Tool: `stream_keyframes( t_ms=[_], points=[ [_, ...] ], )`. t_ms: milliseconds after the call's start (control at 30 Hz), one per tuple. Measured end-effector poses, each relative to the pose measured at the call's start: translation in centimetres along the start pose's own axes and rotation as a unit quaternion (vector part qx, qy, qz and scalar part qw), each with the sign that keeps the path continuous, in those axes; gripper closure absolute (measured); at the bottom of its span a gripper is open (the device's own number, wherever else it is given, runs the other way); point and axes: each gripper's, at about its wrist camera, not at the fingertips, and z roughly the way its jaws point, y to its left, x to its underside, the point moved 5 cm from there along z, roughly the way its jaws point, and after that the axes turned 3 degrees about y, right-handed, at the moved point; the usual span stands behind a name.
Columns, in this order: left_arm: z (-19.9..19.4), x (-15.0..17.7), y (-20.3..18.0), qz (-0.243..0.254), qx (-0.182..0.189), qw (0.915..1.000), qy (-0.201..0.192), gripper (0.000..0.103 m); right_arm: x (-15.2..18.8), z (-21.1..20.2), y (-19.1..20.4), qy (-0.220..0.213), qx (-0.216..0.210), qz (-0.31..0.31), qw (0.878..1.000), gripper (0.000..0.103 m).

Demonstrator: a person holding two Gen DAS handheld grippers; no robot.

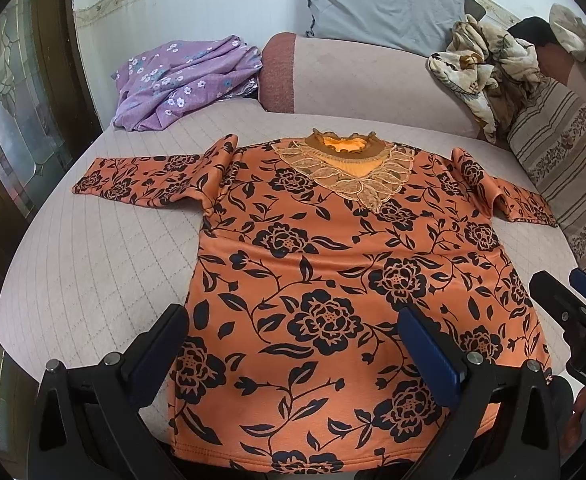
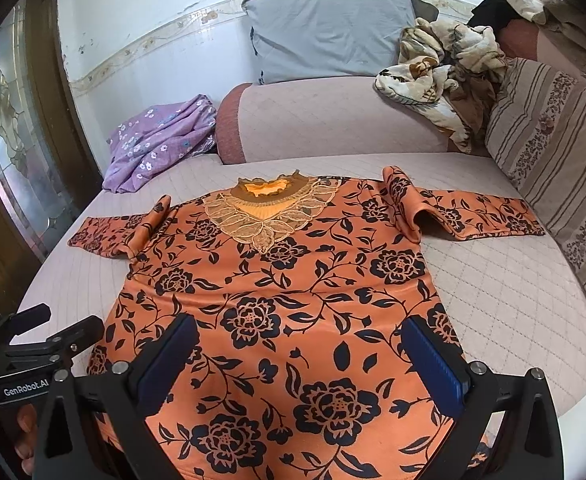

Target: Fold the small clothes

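Observation:
An orange top (image 1: 325,280) (image 2: 293,320) with black flowers and a lace collar lies flat, front up, on the quilted bed cover (image 1: 93,272), both sleeves spread sideways. My left gripper (image 1: 293,332) hovers open over its lower left part, with nothing between the fingers. My right gripper (image 2: 301,340) hovers open over the lower right part, also holding nothing. In the left wrist view the right gripper (image 1: 573,300) shows at the right edge. At the left edge of the right wrist view, the left gripper (image 2: 53,328) shows, and fingers of a hand (image 2: 25,428) hold its handle.
A crumpled purple flowered garment (image 1: 181,80) (image 2: 161,140) lies at the bed's far left. A rolled pink quilt (image 1: 365,80), a grey pillow (image 2: 329,36) and a beige flowered blanket (image 2: 445,80) sit at the head. A striped cushion (image 2: 553,168) lines the right side. A glass-panelled door (image 1: 9,120) stands left.

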Motion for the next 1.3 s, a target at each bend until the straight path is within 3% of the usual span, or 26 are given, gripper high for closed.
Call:
stream_keyframes(
  t_ms=[1300],
  points=[
    [-0.33,-0.03,0.03,-0.007,0.005,1.0,-0.001,0.0,-0.35,-0.51,0.45,-0.006,-0.002,-0.009,1.0,0.0]
  ],
)
